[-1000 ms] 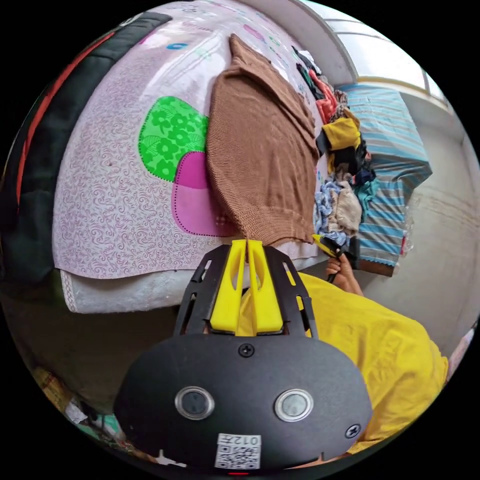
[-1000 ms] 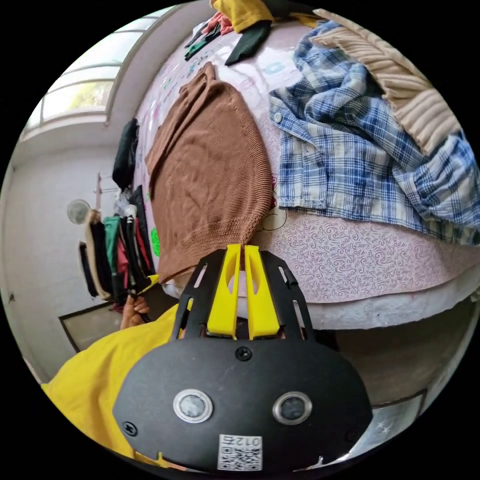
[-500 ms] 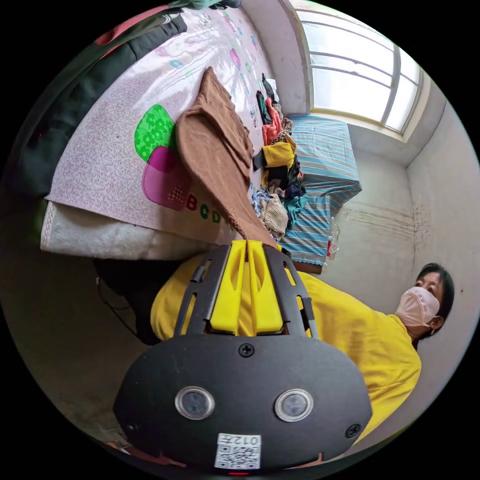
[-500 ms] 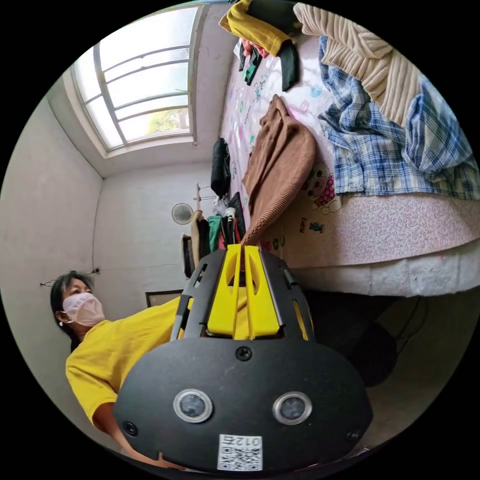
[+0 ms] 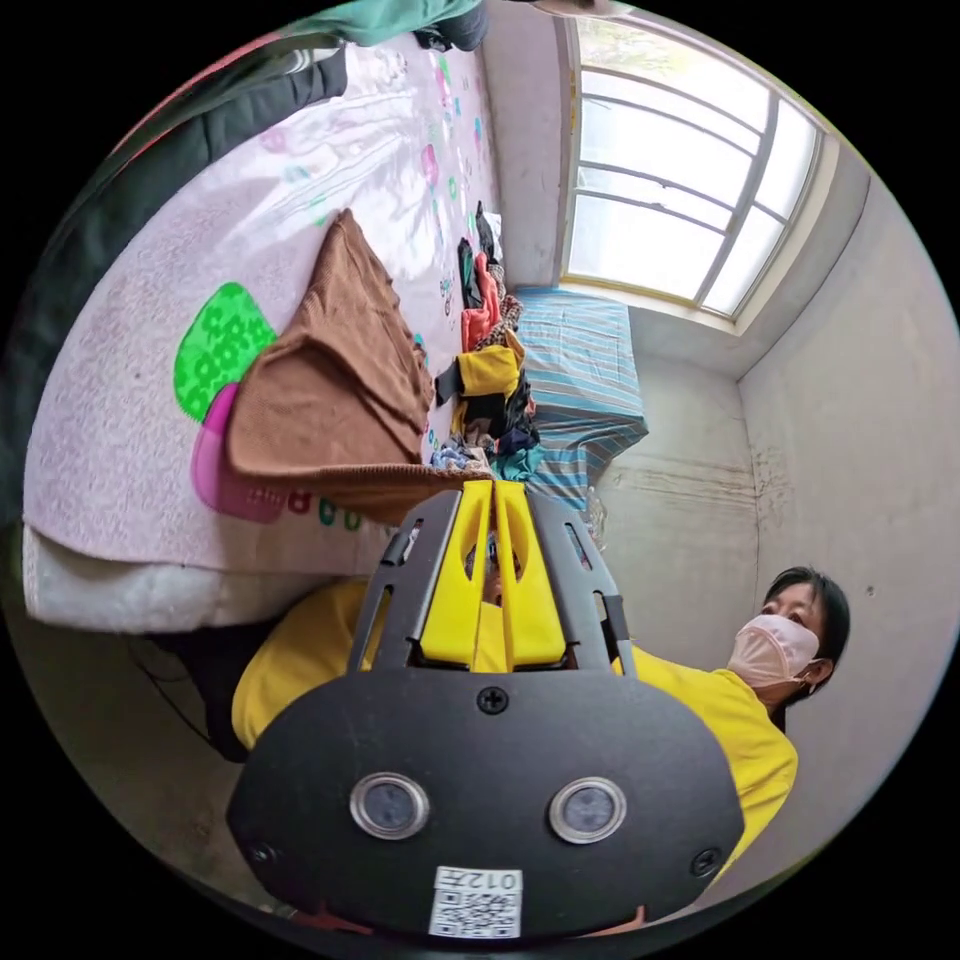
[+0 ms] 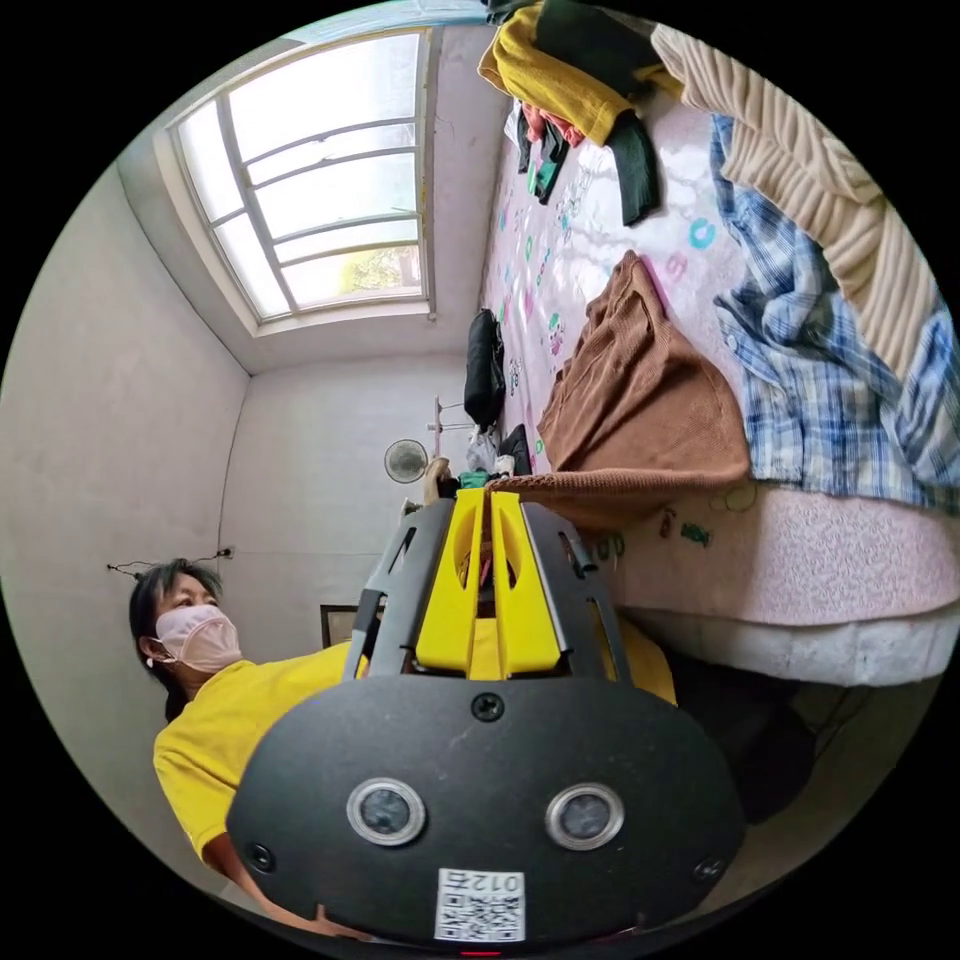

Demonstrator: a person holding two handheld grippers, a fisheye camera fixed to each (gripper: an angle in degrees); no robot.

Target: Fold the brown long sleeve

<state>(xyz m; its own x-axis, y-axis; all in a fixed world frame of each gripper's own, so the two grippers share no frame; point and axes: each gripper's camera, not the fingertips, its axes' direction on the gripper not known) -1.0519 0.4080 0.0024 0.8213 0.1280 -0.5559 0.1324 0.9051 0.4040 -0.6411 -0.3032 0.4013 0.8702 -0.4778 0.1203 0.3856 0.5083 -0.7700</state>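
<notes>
The brown long sleeve (image 5: 330, 390) lies on the patterned bed sheet (image 5: 120, 420), its ribbed hem lifted off the bed and doubled back over the body. My left gripper (image 5: 493, 487) is shut on one end of that hem, yellow jaws together. In the right gripper view the same brown garment (image 6: 640, 400) rises from the sheet (image 6: 800, 560) to my right gripper (image 6: 489, 493), which is shut on the other end of the hem. The hem runs taut as a band between the two grippers. The far sleeves rest flat on the bed.
A person in a yellow shirt (image 5: 740, 720) stands by the bed edge (image 6: 800, 650). A blue plaid shirt (image 6: 830, 400), a cream ribbed garment (image 6: 820, 180) and a heap of mixed clothes (image 5: 490, 370) lie beside the brown one. A window (image 6: 310, 210), a fan (image 6: 405, 461) and hanging clothes stand behind.
Both grippers have lifted the hem off the bed edge and carried it up over the garment's body, which now bunches into a fold. Both cameras rolled, bringing the window and person into view.
</notes>
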